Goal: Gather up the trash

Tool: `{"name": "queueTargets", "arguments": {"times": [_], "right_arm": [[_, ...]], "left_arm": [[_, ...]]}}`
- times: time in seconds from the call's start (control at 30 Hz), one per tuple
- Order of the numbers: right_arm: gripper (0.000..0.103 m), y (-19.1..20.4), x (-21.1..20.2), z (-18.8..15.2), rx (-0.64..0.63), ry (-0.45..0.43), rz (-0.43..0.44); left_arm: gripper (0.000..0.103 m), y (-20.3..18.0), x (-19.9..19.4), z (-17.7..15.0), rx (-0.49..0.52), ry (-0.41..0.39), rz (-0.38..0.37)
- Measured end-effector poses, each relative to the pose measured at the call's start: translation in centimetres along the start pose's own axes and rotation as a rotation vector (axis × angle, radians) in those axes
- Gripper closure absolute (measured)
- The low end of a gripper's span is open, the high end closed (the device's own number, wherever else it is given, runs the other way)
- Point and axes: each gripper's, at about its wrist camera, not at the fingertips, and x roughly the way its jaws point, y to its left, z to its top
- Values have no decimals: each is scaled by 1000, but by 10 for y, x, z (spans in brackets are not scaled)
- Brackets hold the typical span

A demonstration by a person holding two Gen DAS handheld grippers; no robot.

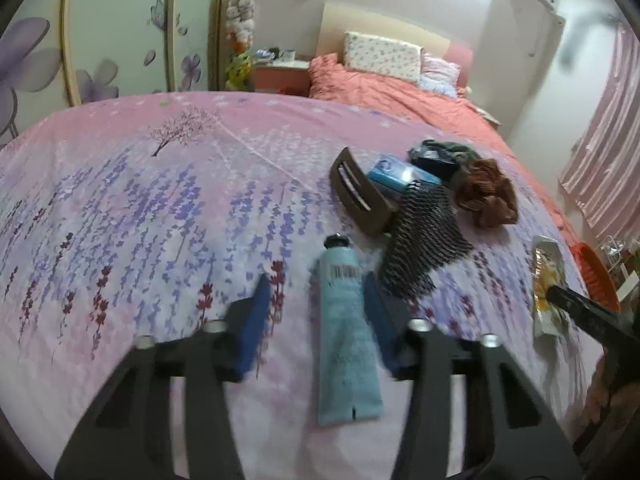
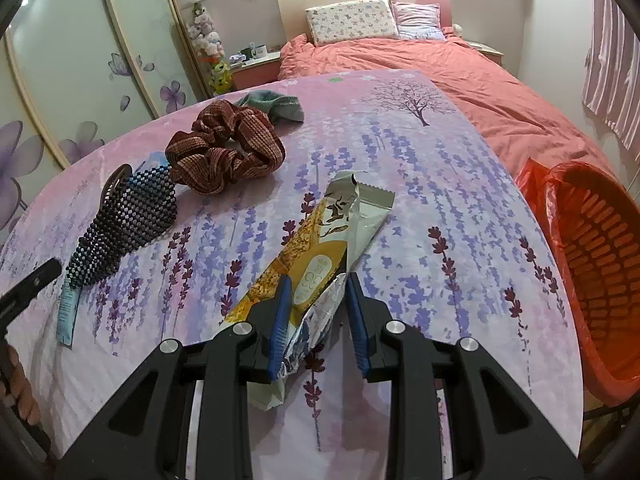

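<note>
A light blue tube (image 1: pixel 346 332) with a black cap lies on the lavender-print cloth (image 1: pixel 120 220). My left gripper (image 1: pixel 318 286) is open around it, the tube close to the right finger. A torn yellow and silver snack wrapper (image 2: pixel 320 248) lies on the cloth; it also shows in the left wrist view (image 1: pixel 550 284). My right gripper (image 2: pixel 318 282) is open around the wrapper's near end, jaws on either side, not closed on it. An orange basket (image 2: pixel 596 264) lined with a red bag stands off the right edge.
A brown scrunchie (image 2: pixel 224 148), a black beaded piece (image 2: pixel 128 220), a brown hair clip (image 1: pixel 360 192), a blue packet (image 1: pixel 394 174) and a green cloth (image 2: pixel 272 104) lie on the cloth. A bed with a coral duvet (image 2: pixel 460 76) lies behind.
</note>
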Motion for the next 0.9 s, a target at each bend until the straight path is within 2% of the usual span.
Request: {"name": "queueTargets", "arguments": {"times": [0.03, 0.13, 0.3, 0.47, 0.53, 0.57, 0.6, 0.77, 0.9], "right_arm": [[75, 1, 1, 0, -2, 0, -3], [75, 2, 2, 0, -4, -4, -9], [72, 4, 3, 1, 5, -2, 2], [66, 19, 6, -2, -37, -12, -12], [71, 23, 6, -3, -55, -10, -9], [82, 23, 6, -3, -56, -8, -8], [85, 22, 5, -4, -52, -9, -2], [91, 4, -8, -8, 1, -28, 47], [92, -1, -17, -5, 12, -45, 44]], "left_arm": [[69, -1, 4, 2, 1, 6, 7], [69, -9, 12, 6, 23, 15, 8], [69, -26, 19, -5, 94, 31, 33], [74, -18, 22, -5, 48, 49, 25], [74, -23, 22, -7, 68, 51, 44], [74, -24, 22, -7, 74, 51, 48], [74, -24, 21, -8, 75, 50, 50], [75, -12, 15, -14, 25, 43, 48], [75, -2, 8, -12, -1, 33, 44]]}}
